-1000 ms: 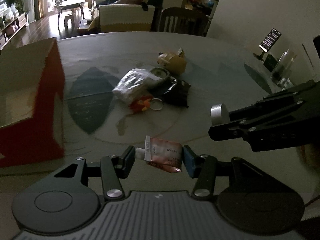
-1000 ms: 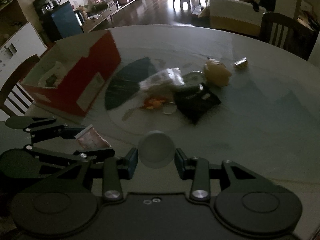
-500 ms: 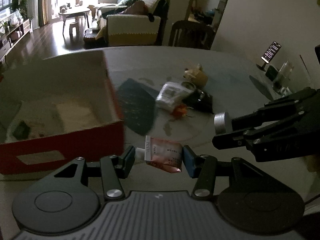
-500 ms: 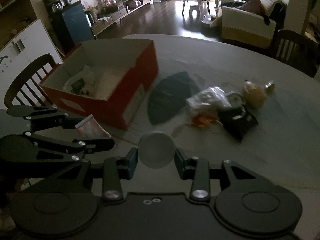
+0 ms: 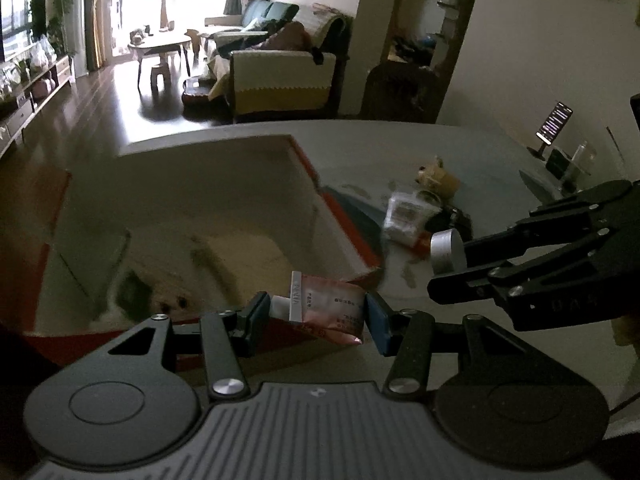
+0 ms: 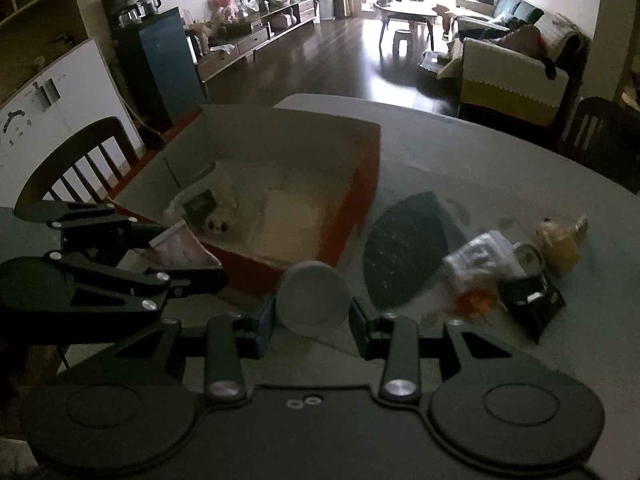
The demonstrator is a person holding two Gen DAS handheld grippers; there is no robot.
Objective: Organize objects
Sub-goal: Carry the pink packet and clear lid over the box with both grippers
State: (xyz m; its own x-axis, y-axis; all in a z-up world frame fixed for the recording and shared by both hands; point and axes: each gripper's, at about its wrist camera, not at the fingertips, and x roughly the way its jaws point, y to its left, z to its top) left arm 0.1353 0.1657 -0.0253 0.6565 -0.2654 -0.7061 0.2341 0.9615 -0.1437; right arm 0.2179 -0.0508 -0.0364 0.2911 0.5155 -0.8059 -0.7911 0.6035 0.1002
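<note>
My left gripper (image 5: 316, 318) is shut on a pink tube (image 5: 326, 307) with a white cap, held above the near wall of a red open box (image 5: 344, 224). The same pink tube (image 6: 180, 246) shows in the right wrist view, at the box's near corner. My right gripper (image 6: 314, 314) is shut on a round silver tin (image 6: 314, 298), just short of the red box (image 6: 360, 196). In the left wrist view that silver tin (image 5: 446, 250) hangs to the right of the box. Inside the box lie papers and a small plush toy (image 6: 222, 220).
A heap of loose things lies on the round table (image 6: 500, 168): a white packet (image 6: 480, 258), a black pouch (image 6: 532, 300), a yellow toy (image 6: 560, 244), an orange keyring (image 6: 472, 302). A dark mat (image 6: 404, 248) lies beside the box. Chairs (image 6: 72, 164) stand around; a phone stand (image 5: 554, 124) at far right.
Both grippers have swung left and lifted towards the red box, keeping hold of the tube and the tin. The box now fills the middle of both views; the heap has slid right.
</note>
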